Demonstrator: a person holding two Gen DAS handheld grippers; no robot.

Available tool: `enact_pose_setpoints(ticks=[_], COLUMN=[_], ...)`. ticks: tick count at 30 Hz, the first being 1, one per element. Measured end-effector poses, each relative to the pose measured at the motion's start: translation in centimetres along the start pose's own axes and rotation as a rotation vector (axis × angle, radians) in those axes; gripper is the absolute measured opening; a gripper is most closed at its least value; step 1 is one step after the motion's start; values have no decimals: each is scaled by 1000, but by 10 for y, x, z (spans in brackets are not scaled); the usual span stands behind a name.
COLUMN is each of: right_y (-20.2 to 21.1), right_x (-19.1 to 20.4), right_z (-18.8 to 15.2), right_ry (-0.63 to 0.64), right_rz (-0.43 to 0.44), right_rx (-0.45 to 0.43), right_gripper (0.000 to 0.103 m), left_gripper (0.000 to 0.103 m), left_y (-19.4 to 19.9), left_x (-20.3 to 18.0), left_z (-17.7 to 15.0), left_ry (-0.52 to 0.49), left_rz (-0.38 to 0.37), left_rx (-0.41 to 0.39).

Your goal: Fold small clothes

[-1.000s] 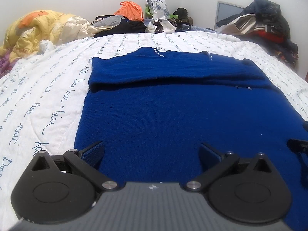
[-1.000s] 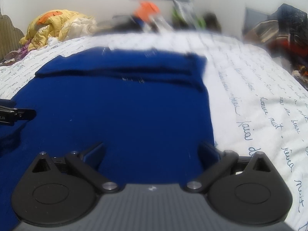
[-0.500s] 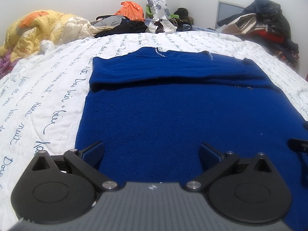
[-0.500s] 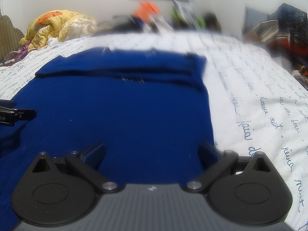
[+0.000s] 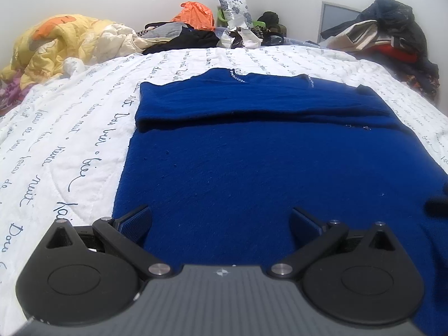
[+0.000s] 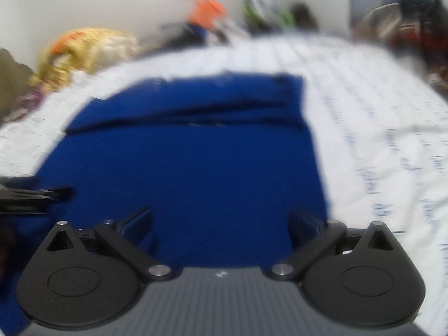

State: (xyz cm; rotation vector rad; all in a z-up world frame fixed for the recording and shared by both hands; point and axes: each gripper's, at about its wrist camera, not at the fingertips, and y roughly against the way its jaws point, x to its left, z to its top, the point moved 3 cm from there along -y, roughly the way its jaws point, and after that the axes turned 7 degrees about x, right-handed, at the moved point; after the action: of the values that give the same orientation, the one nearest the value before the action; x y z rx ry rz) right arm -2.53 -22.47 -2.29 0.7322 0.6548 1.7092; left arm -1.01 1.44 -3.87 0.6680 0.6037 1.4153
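Observation:
A dark blue knit sweater (image 5: 252, 162) lies flat on the white bedspread (image 5: 70, 140), its sleeves folded across the chest near the collar. My left gripper (image 5: 219, 221) stands open over the sweater's near left hem, nothing between its fingers. In the right wrist view, which is blurred, the same sweater (image 6: 196, 162) fills the middle, and my right gripper (image 6: 219, 221) is open above its near right hem. The left gripper's tip (image 6: 42, 194) shows at that view's left edge. The right gripper's tip (image 5: 436, 205) shows at the left wrist view's right edge.
A yellow quilt (image 5: 56, 44) is bunched at the bed's far left. Loose clothes and an orange bag (image 5: 196, 16) sit along the far edge. A heap of dark garments (image 5: 392, 30) rises at the far right. White bedspread lies on both sides of the sweater.
The right wrist view has risen and gone blurry, showing more of the sweater and bed from higher up. The left gripper has barely moved. Both stay open.

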Motion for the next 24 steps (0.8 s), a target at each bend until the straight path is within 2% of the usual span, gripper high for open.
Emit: enact_pose_setpoints(ticks=[1, 2, 3, 5, 7, 13, 18, 21, 24], right_y=[-8, -10, -7, -8, -8, -8, -9, 3, 24], right_x=[6, 16, 19, 14, 13, 17, 17, 21, 31], right_z=[-5, -12, -17, -16, -16, -17, -17, -22, -45], right_ry=[41, 130, 160, 126, 121, 125, 124, 114, 143], right_rz=[-26, -87, -86, -48, -45, -52, -58, -93, -15], right_rx=[23, -19, -54, -34, -36, -38, -37, -17, 1], right_gripper=[103, 103, 103, 103, 103, 103, 103, 103, 103], left_gripper=[103, 103, 103, 103, 103, 103, 103, 103, 103], left_y=[1, 4, 10, 25, 43, 85, 91, 96, 101], left_x=[0, 0, -1, -7, -10, -1, 2, -2, -2], left_z=[-1, -3, -6, -19, -39, -92, -95, -96, -102], left_ry=[1, 2, 6, -21, -49, -23, -26, -55, -85], left_rz=[7, 17, 22, -6, -8, 4, 0, 0, -25], left_rx=[3, 10, 24, 53, 45, 4, 16, 21, 32])
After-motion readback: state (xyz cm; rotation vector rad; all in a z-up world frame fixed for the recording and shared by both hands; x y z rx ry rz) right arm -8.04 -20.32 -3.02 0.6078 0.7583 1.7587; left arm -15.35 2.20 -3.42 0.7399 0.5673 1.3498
